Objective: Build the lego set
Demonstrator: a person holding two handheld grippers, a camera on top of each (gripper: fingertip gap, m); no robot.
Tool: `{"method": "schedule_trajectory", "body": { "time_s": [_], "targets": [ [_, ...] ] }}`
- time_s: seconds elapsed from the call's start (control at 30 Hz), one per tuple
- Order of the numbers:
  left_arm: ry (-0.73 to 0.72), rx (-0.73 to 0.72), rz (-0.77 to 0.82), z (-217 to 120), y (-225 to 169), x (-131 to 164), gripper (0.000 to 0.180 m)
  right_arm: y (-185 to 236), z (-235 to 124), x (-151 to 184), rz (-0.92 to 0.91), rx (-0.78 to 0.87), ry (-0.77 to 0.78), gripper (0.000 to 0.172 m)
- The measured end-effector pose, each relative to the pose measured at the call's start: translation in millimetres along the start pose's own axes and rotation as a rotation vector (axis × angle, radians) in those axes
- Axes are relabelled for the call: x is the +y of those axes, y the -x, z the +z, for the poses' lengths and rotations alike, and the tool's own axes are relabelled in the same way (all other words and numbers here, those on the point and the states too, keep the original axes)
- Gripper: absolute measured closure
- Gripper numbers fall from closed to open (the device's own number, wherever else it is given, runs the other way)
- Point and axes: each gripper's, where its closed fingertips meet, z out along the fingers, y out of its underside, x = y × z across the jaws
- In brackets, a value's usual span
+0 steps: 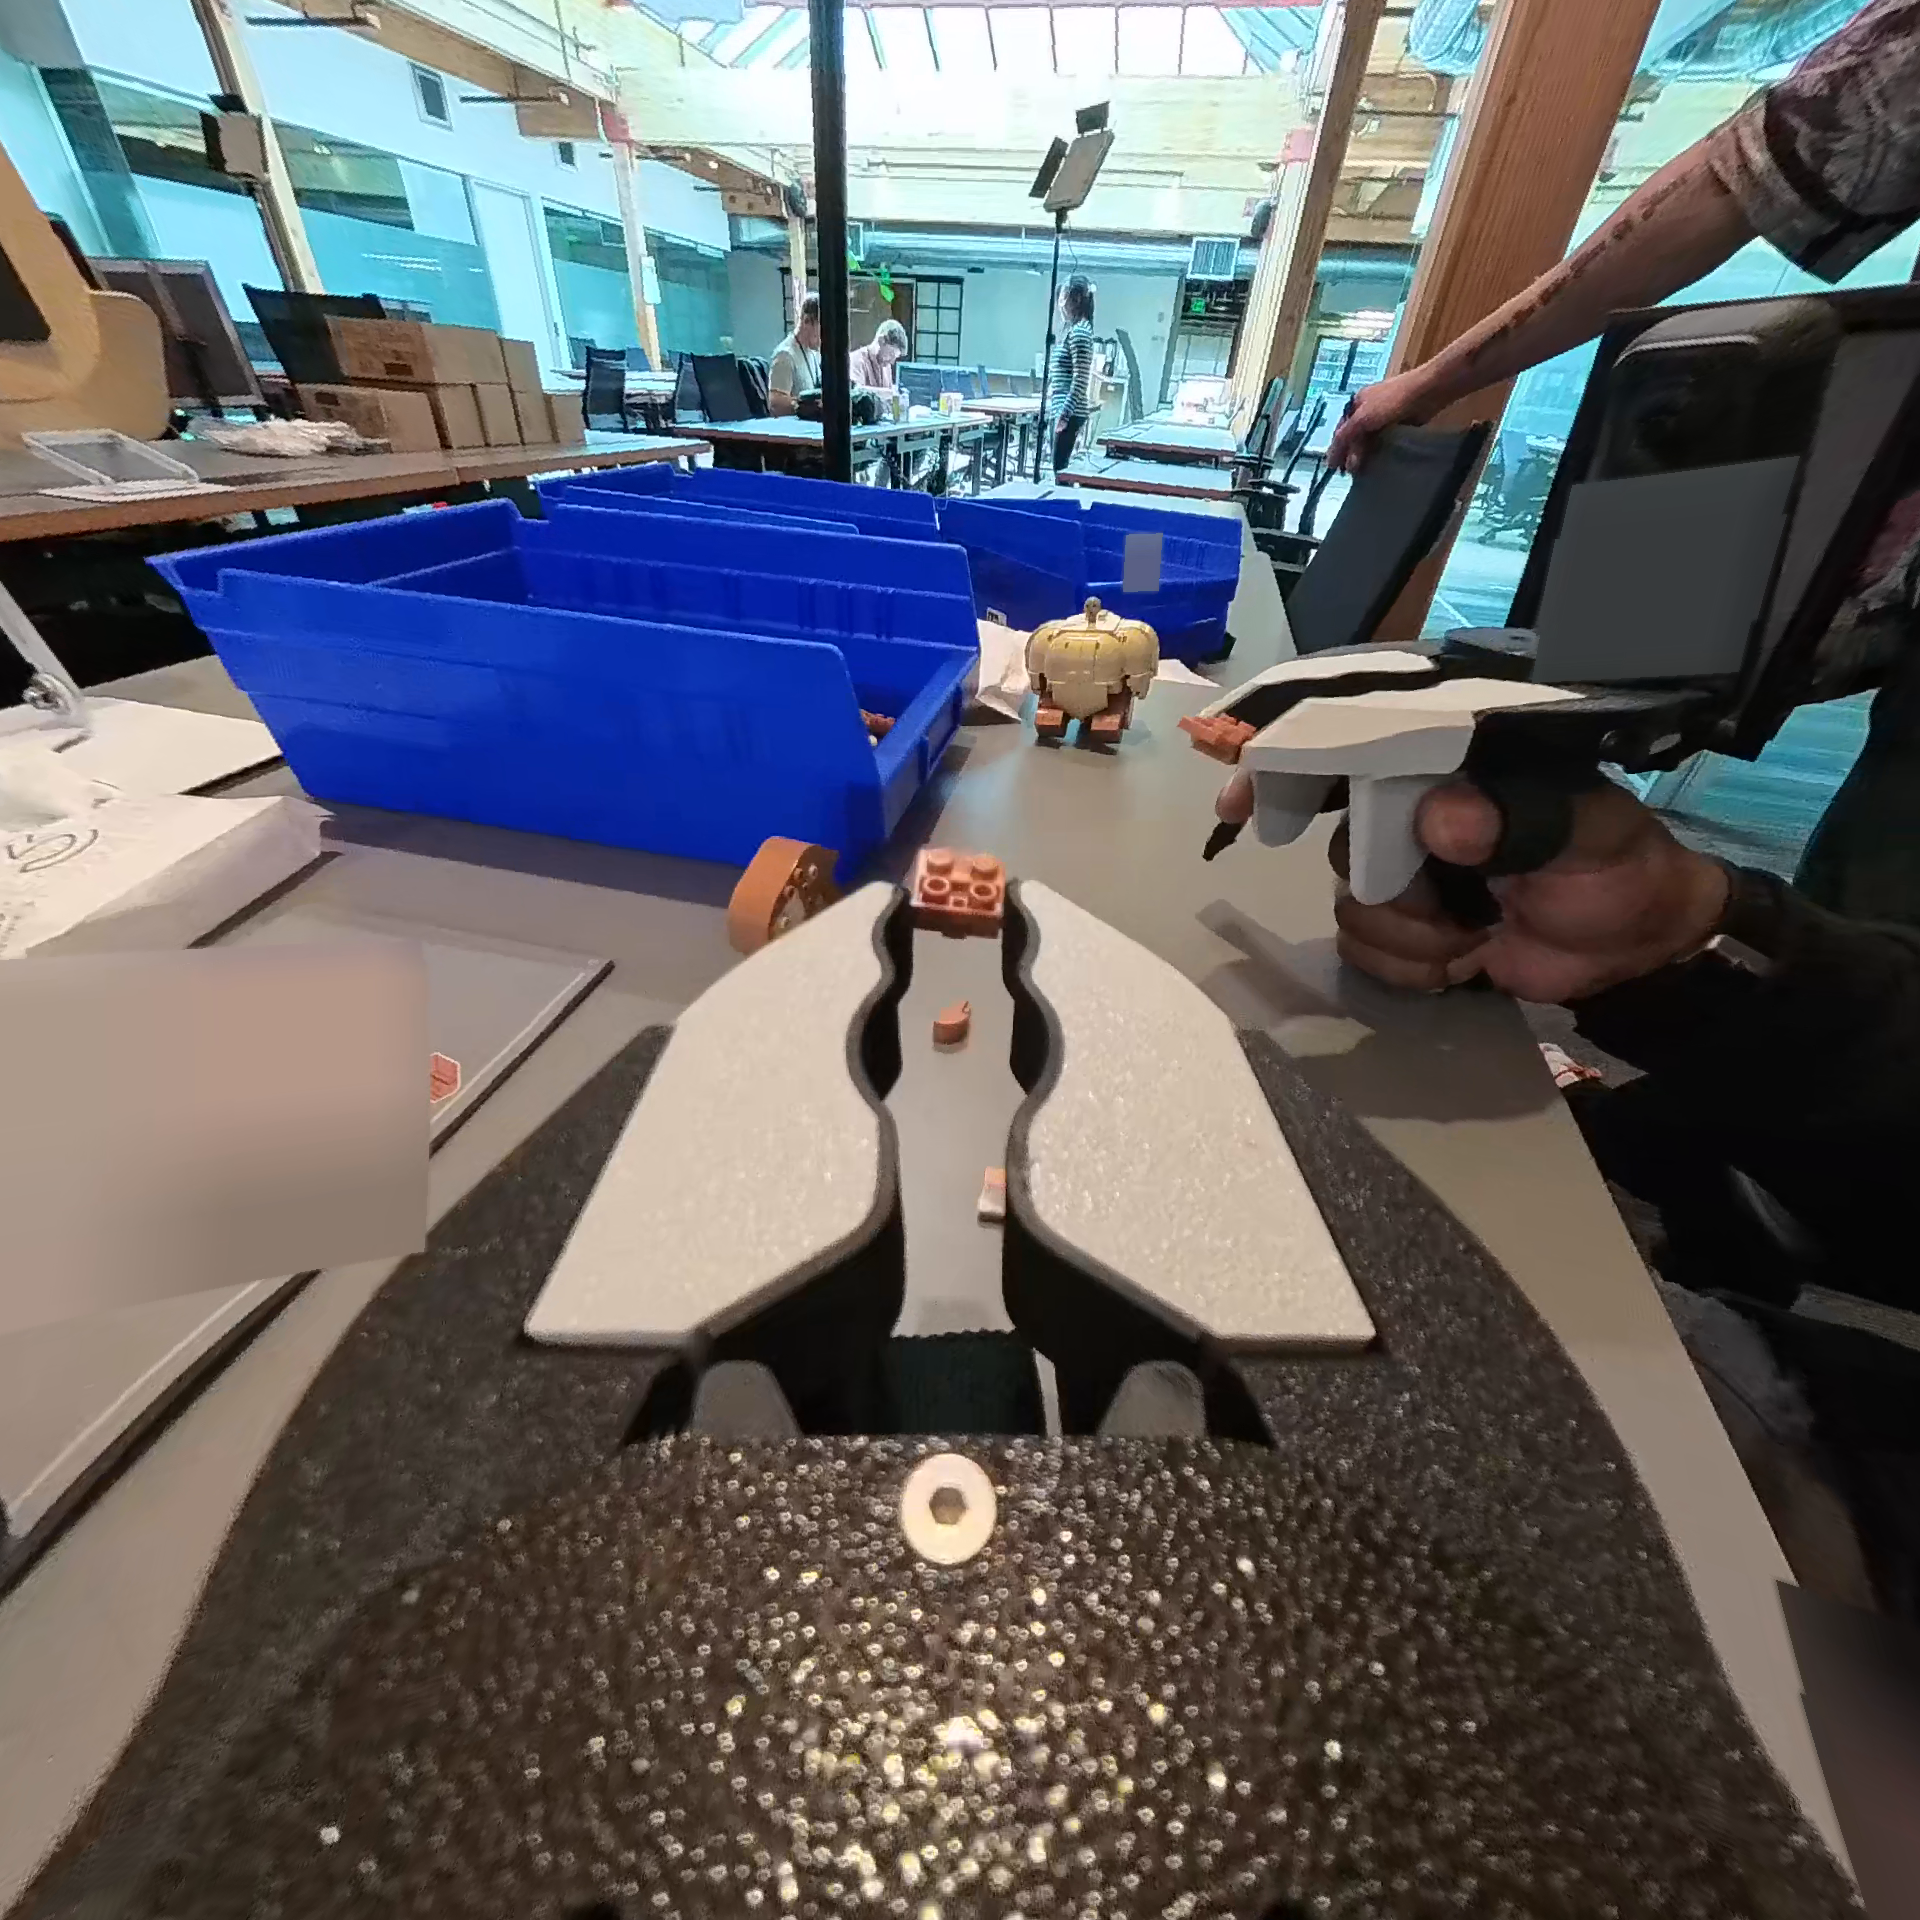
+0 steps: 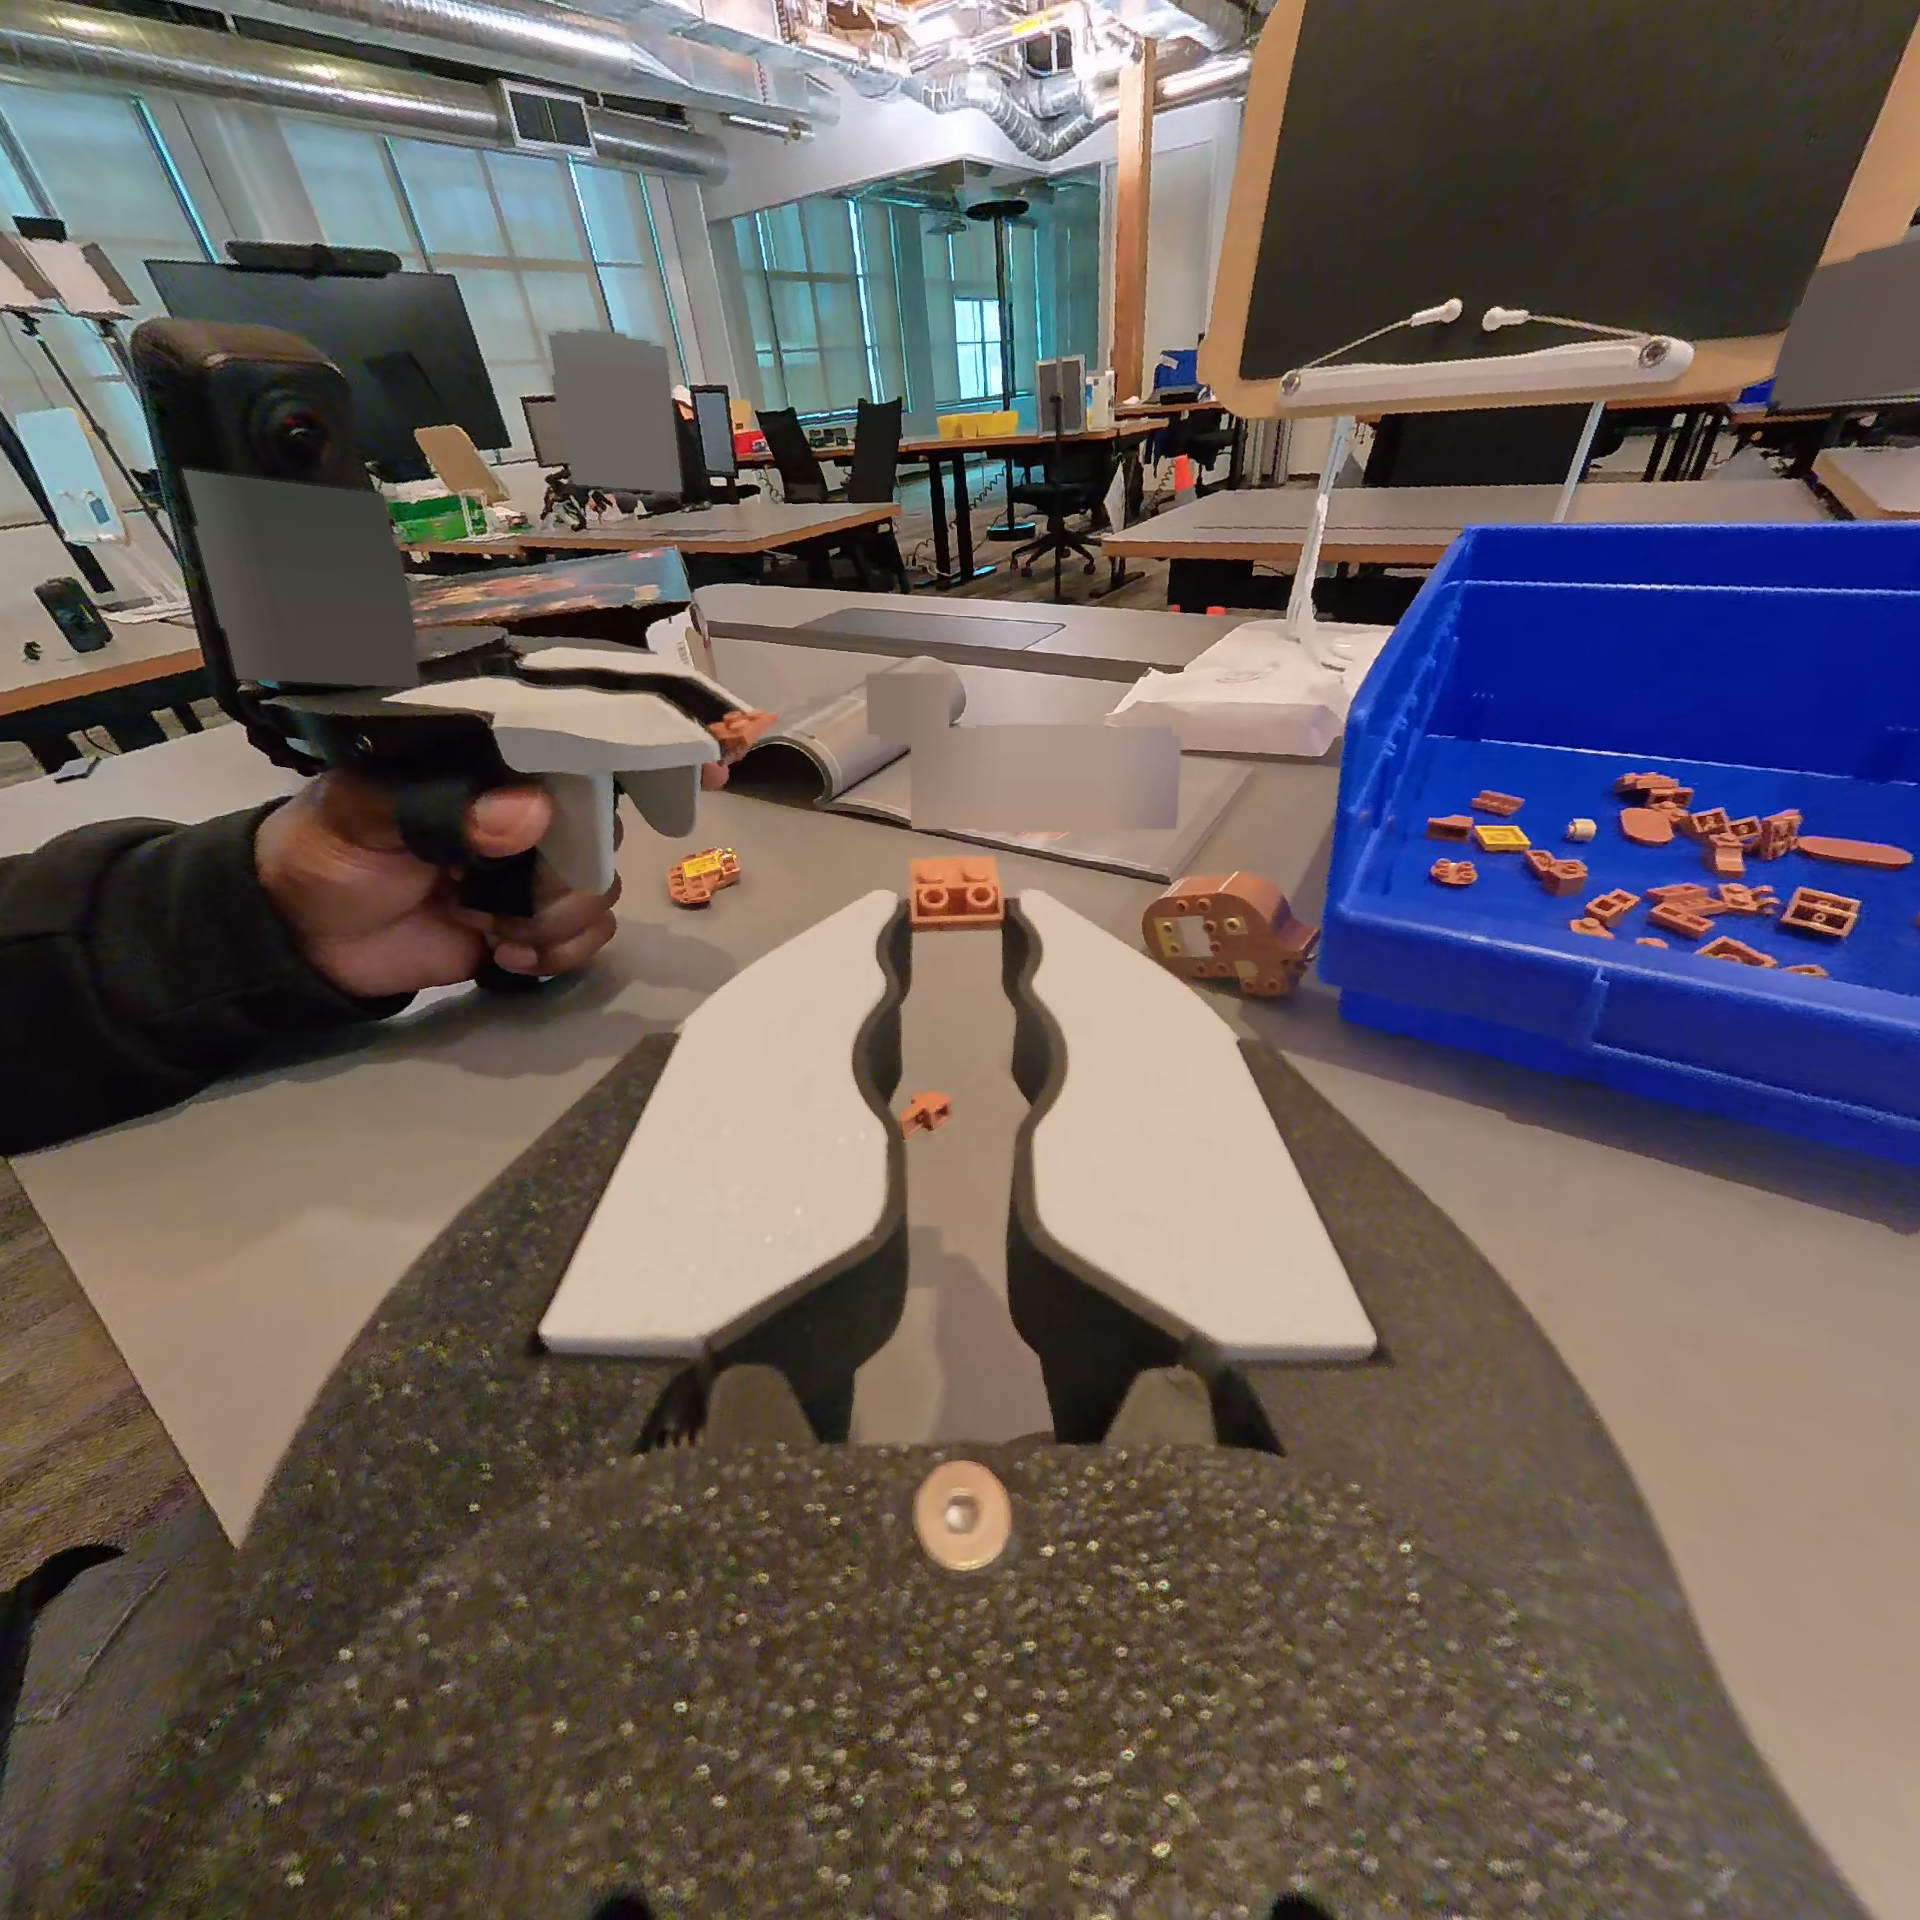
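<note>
Gripping a small brown brick [image 1: 957, 894] at its tips, the left gripper [image 1: 957, 902] hung above the grey table [image 1: 1122, 831], both fingertips pressed to the brick's sides. The right gripper [image 2: 956, 900] likewise clamped a second brown brick [image 2: 955, 890]. Only the left wrist view showed the tan brick figure [image 1: 1091, 665] standing past the blue bin [image 1: 582, 686]. Only the right wrist view showed loose brown pieces [image 2: 1662, 862] inside that bin, an open booklet [image 2: 997, 790], and a brown rounded assembly [image 2: 1226, 930] just beside the bin.
</note>
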Motion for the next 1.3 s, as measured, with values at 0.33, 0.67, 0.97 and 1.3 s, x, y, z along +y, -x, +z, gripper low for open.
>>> {"method": "schedule_trajectory", "body": {
  "time_s": [0.33,0.67,0.97,1.3],
  "targets": [
    [0.049,0.037,-0.027,3.3,-4.3,6.3,0.165,-5.4,-0.2,0.4,0.047,0.007,0.002,0.156],
    [0.11,-0.009,-0.014,5.6,2.8,13.9,0.165,-4.0,3.7,6.9,0.074,-0.008,0.055,0.156],
    [0.399,-0.016,0.012,7.3,8.7,54.7,0.165,-0.3,19.1,29.5,0.104,-0.052,0.232,0.156],
    [0.624,-0.044,-0.077,3.6,18.2,87.9,0.164,22.0,42.0,50.1,0.003,-0.177,0.393,0.156]
  ]
}}
